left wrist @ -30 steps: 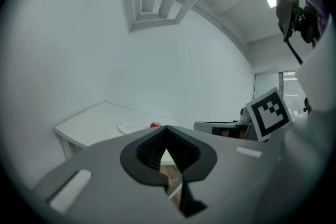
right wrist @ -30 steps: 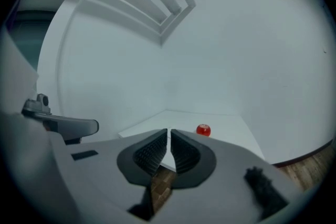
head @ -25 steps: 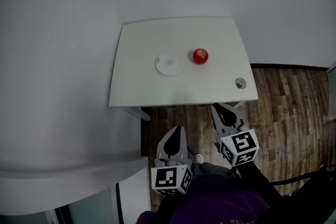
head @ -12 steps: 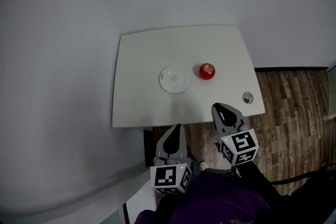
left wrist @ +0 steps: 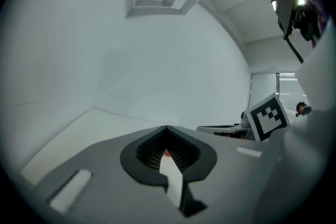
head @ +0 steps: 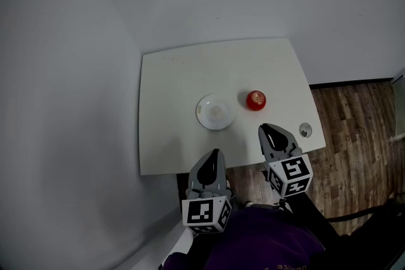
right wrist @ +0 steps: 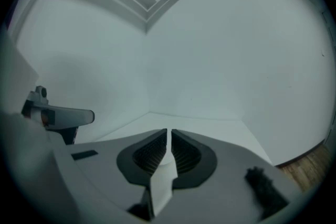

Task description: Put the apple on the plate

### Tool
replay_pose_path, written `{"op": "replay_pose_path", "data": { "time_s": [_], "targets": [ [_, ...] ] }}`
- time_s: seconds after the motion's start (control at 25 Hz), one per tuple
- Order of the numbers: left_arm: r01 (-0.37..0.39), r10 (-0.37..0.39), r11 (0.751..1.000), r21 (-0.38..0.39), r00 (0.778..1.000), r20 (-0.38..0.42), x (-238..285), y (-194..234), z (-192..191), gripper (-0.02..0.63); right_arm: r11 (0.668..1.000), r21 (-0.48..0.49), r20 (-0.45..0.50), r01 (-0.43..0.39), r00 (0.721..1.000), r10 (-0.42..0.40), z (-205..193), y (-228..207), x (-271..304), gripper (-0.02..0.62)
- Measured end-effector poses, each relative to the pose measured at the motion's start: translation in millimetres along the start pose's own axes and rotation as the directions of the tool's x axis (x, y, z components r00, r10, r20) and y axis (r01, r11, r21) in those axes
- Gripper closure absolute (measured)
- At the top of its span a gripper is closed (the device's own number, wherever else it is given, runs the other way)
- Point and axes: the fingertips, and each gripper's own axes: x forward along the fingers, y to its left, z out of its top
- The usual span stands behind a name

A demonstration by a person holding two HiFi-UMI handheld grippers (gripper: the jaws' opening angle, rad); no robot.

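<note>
While fingers (right wrist: 185, 153) sit closed and empty on left gripper (head: 214, 158) and right gripper (head: 266, 131), table (head: 171, 85) edge partly hidden, apple (head: 255, 100) beside plate (head: 216, 112)

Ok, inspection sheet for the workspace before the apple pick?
Surface: white table, top otherwise bare.
Job's things: red apple upright on the table, to the right of the white plate and apart from it; plate holds nothing.
Clutter: small round metallic thing near the table's front right corner.
Grippers: left gripper and right gripper at the table's near edge, jaws together, nothing held.
Cables: possibly one dark line on the floor, lower right; hard to tell.
Surroundings: white walls, wooden floor.
</note>
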Motion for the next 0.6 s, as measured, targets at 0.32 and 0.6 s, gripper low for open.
{"op": "replay_pose_path", "data": {
  "time_s": [0.32,0.6],
  "targets": [
    [0.046,-0.046,0.999,0.008,0.999,-0.008,30.0,26.3,9.9,0.598,0.997,-0.002,-0.023,0.075,0.997,-0.075,0.7,-18.2,36.6,0.575],
    [0.034,-0.035,0.999,-0.008,0.999,-0.024,46.9,32.0,9.7,0.598,0.997,-0.019,-0.065,0.08,0.995,-0.082,-3.3,-36.7,57.7,0.551]
  ]
}}
